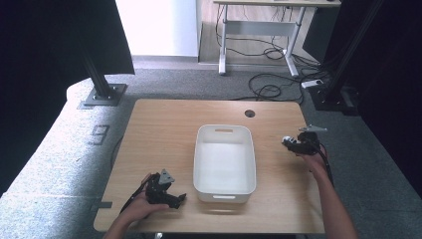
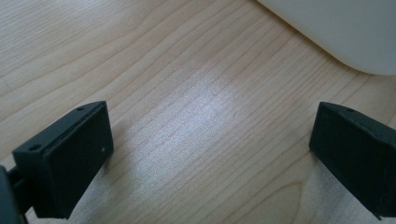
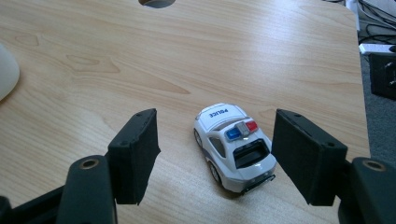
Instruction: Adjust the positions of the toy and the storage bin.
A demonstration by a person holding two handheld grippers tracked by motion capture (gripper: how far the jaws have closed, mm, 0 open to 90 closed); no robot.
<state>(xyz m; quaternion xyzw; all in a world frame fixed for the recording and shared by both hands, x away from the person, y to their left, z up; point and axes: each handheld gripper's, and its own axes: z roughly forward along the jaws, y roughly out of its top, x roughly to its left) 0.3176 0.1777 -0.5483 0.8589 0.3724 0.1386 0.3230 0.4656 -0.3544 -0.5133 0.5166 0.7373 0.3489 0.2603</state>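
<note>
I see the toy police car (image 3: 235,147) on the wooden table (image 1: 164,129) between my right gripper (image 3: 215,154)'s spread jaws, untouched, hood pointing away toward the table's cable hole (image 3: 156,3), long axis angled slightly left. My left gripper (image 2: 210,154) gapes over bare wood beside the white bin (image 1: 225,186)

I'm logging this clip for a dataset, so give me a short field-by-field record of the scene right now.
surface: wooden table
container: white bin, mid-table, nothing visible inside
toy: police car, on its wheels between the right gripper's jaws, untouched, nearer one jaw
left gripper: open, above bare wood beside the bin's near corner
right gripper: open, at the table's right side
table hole: far right area
</note>
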